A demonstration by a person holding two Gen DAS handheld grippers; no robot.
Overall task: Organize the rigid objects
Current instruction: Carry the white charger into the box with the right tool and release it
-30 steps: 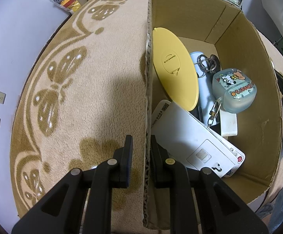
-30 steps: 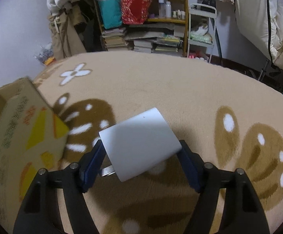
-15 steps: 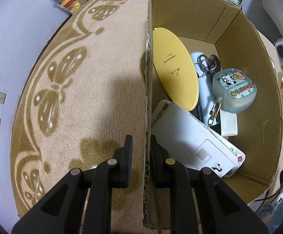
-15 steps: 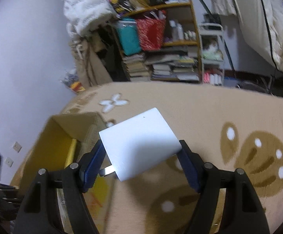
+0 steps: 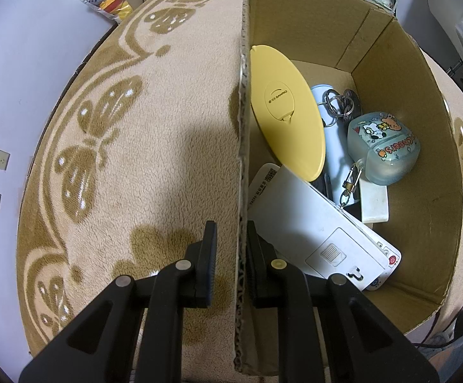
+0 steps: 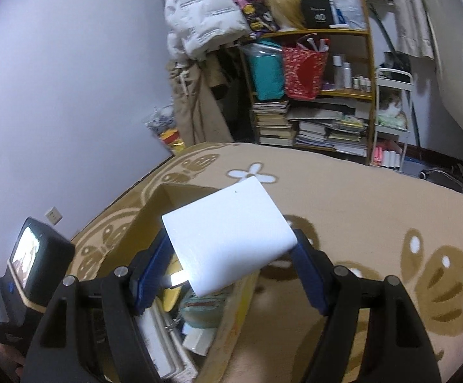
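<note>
The right gripper (image 6: 231, 271) is holding the white block (image 6: 228, 236) above the cardboard box (image 5: 406, 102) while the left gripper (image 5: 229, 249) is pinching the box wall, so next comes lowering and letting go.

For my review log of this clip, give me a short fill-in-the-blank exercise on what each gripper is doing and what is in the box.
1. The left gripper straddles the ___ of the brown cardboard box.
2. The right gripper holds a flat ___ rectangular block.
3. The round yellow plastic lid leans against the box's ___ wall.

Missing words: wall; white; left
</note>
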